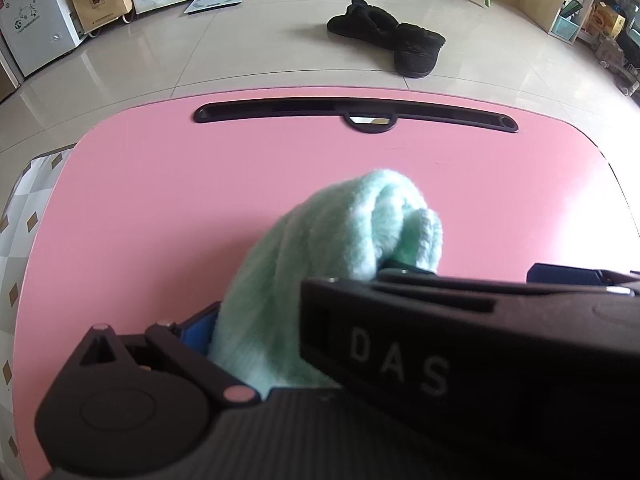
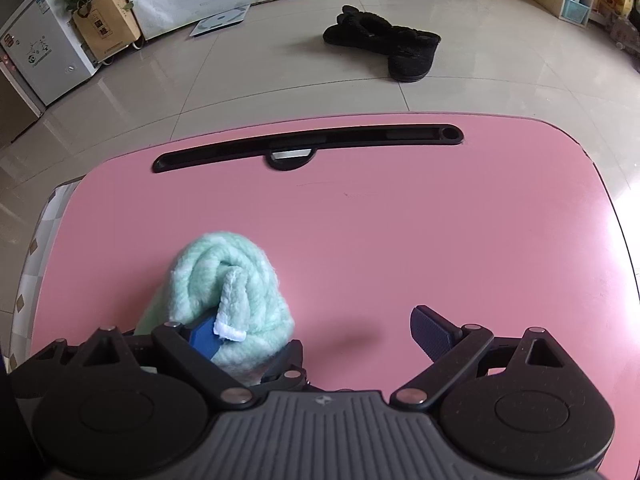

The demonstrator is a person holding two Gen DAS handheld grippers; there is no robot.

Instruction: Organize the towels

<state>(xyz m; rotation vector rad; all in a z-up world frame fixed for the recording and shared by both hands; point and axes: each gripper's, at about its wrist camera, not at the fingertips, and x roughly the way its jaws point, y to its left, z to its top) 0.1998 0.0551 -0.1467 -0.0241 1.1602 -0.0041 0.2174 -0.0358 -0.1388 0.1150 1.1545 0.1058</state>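
Left wrist view: a pink lap table (image 1: pixel 160 200) fills the middle of the field and serves as the landmark. On it, near its nearer edge, lies a mint-green towel (image 1: pixel 320 248), bunched and rolled, its bulk rising toward the table's centre. The left gripper (image 1: pixel 360 308) has the towel running between its fingers; the left-hand finger (image 1: pixel 196 324) lies against the cloth, while the other gripper's black body, lettered "DAS", crosses in front of the right-hand one, so whether the pads press on the cloth cannot be told. Along the table's far edge runs a black slot (image 1: pixel 352 114). Beyond that edge, on the tiled floor, lie black slippers (image 1: pixel 392 40). Right wrist view: the towel (image 2: pixel 236 276) sits left of the table's (image 2: pixel 440 240) centre, near the nearer edge, with a white hemmed corner hanging down its front. The right gripper (image 2: pixel 316 332) stands about half open; its left-hand finger (image 2: pixel 204 334) touches the towel's side, and its right-hand finger (image 2: pixel 432 330) stands well apart over bare pink surface. The slot (image 2: pixel 308 144) and slippers (image 2: pixel 384 42) again lie beyond.
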